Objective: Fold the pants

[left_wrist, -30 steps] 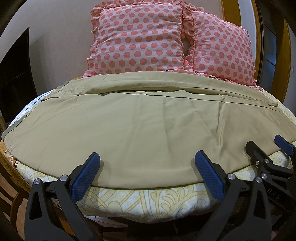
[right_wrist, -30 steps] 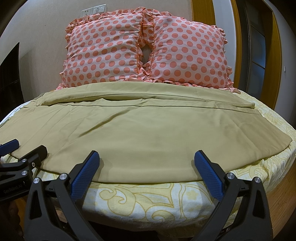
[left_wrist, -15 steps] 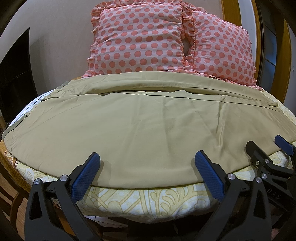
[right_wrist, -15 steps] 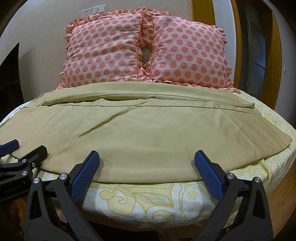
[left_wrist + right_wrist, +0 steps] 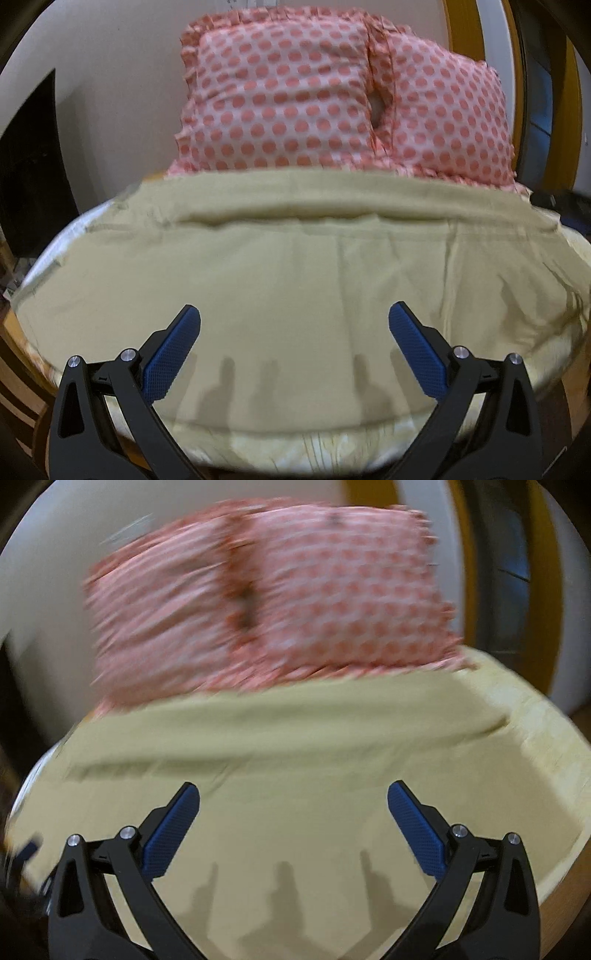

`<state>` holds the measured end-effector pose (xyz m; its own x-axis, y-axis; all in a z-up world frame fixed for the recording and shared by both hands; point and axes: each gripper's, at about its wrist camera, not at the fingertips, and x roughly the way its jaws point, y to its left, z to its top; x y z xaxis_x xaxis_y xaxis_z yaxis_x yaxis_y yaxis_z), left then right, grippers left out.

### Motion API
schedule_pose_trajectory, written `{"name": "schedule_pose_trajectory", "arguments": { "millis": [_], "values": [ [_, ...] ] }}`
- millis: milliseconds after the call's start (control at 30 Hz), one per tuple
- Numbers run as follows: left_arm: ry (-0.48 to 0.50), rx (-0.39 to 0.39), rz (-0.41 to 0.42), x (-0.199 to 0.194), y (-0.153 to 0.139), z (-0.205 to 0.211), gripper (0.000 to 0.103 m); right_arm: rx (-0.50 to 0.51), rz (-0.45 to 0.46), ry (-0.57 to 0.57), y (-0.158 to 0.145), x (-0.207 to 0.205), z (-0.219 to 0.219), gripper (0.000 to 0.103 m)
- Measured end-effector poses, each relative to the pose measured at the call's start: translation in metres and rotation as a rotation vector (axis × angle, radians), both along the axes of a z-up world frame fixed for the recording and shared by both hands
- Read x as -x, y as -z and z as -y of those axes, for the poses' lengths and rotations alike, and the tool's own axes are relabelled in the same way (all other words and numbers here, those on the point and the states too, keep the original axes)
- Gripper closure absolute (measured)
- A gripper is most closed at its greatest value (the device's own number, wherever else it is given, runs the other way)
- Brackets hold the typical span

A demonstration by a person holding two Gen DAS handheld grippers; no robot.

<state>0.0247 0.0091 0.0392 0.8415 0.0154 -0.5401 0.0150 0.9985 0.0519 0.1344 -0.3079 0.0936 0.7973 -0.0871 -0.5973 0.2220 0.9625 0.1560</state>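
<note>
Khaki cloth fills the left wrist view: the pants (image 5: 295,280) lie spread flat across the bed (image 5: 303,448), near hem close to the bed's front edge, far edge just below the two dotted pillows (image 5: 332,99). The left gripper (image 5: 294,325) hovers over the near part of the cloth, jaws wide apart and holding nothing. To grip well, it should probably drop to the hem and pinch only the pants, not the sheet beneath.

The right wrist view is blurred. The pants (image 5: 295,760) reach towards the right side of the bed (image 5: 554,753). The right gripper (image 5: 293,803) is likewise spread wide and empty above the cloth. Both grips should likely sit level along one edge, so the fold lands straight.
</note>
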Motion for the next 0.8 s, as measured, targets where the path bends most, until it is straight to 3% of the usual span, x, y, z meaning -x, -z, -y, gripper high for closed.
{"name": "schedule_pose_trajectory", "arguments": {
  "millis": [100, 233, 300, 500, 600, 667, 700, 800],
  "values": [
    [-0.004, 0.0, 0.017, -0.013, -0.009, 0.001, 0.001, -0.04, -0.081, 0.135, 0.001, -0.07, 0.051, 0.002],
    [0.009, 0.006, 0.01, -0.028, -0.013, 0.004, 0.001, -0.151, -0.231, 0.295, 0.028, -0.158, 0.115, 0.032],
    [0.011, 0.011, 0.002, -0.034, -0.012, 0.005, 0.001, -0.181, -0.274, 0.375, 0.039, -0.188, 0.138, 0.035],
    [0.006, 0.014, -0.032, -0.049, -0.004, 0.0, 0.001, -0.07, -0.376, 0.566, 0.065, -0.244, 0.165, 0.031],
    [0.0, 0.027, -0.063, -0.055, 0.001, -0.003, 0.001, -0.032, -0.351, 0.586, 0.069, -0.246, 0.168, 0.026],
    [-0.002, 0.042, -0.076, -0.056, 0.004, -0.006, 0.001, -0.012, -0.32, 0.574, 0.067, -0.24, 0.17, 0.048],
    [-0.005, 0.046, -0.079, -0.056, 0.005, -0.008, 0.001, -0.004, -0.308, 0.559, 0.066, -0.234, 0.171, 0.08],
    [-0.012, 0.059, -0.077, -0.054, 0.005, -0.012, 0.001, -0.158, -0.235, 0.503, 0.065, -0.207, 0.185, 0.099]
  ]
}}
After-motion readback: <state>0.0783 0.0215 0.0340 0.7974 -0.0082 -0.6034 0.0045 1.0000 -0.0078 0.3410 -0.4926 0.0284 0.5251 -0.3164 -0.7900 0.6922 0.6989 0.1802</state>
